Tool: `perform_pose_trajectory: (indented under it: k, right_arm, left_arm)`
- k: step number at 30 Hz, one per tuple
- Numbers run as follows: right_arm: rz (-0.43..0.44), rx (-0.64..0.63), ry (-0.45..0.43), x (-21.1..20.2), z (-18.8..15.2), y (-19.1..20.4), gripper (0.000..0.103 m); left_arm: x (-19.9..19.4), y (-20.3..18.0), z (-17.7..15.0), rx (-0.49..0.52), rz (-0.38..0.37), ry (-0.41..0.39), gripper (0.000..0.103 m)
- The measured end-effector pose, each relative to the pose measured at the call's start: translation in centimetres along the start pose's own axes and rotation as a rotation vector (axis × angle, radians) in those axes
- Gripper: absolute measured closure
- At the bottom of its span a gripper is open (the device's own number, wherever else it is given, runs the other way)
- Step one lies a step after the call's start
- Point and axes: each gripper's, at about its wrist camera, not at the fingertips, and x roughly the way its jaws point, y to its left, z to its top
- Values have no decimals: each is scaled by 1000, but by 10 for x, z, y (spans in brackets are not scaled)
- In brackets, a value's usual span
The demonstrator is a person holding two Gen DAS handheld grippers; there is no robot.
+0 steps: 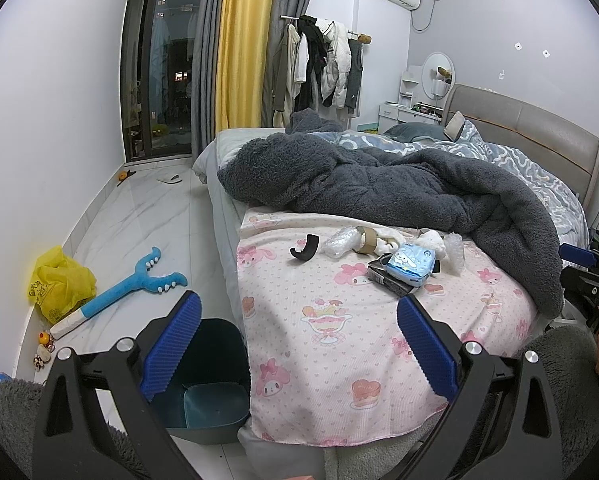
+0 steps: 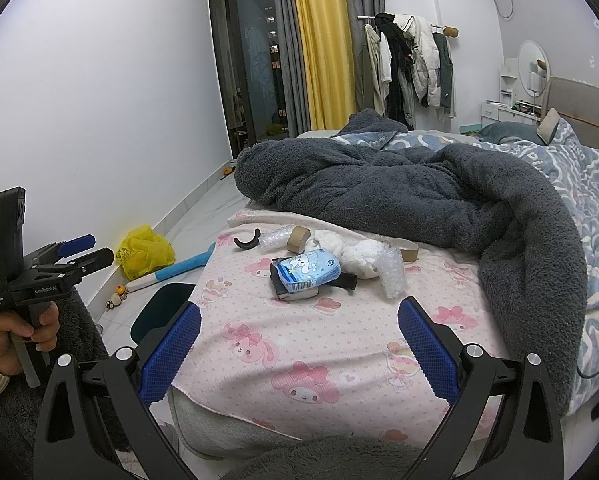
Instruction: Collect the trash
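Trash lies on the pink cartoon sheet at the foot of the bed: a black curved piece, bubble wrap, a cardboard tape core, a blue tissue pack on a black packet, and crumpled white paper. The same pile shows in the right wrist view, with the tissue pack and bubble wrap. A dark teal bin stands on the floor beside the bed. My left gripper is open and empty above the bed edge. My right gripper is open and empty, short of the pile.
A dark fluffy blanket is heaped behind the trash. On the floor lie a yellow plastic bag, a blue plush toy and small toys by the wall. The left gripper's handle shows at the right view's left edge.
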Motion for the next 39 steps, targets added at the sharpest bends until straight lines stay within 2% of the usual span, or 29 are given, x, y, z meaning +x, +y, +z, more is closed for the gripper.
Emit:
perform_pose_trajectory:
  k: [13, 18, 21, 24, 31, 39]
  right_arm:
    - [0, 3, 3, 3, 0, 1, 3]
    - [-17, 15, -2, 1, 6, -3, 3]
    - [-26, -33, -6, 1, 15, 7, 3]
    - [7, -56, -9, 14, 22, 15, 3]
    - [9, -95, 31, 55, 27, 5, 3]
    - [31, -130, 81, 91, 30, 1, 4]
  left_arm:
    - [0, 0, 0, 1, 2, 1, 3]
    - [8, 10, -7, 25, 30, 16, 3]
    - [7, 10, -4, 45, 18, 31, 4]
    - [12, 8, 1, 62, 8, 43, 4]
    - [27, -7, 15, 154, -62, 50, 5]
    - [60, -21, 32, 217, -182, 47, 6]
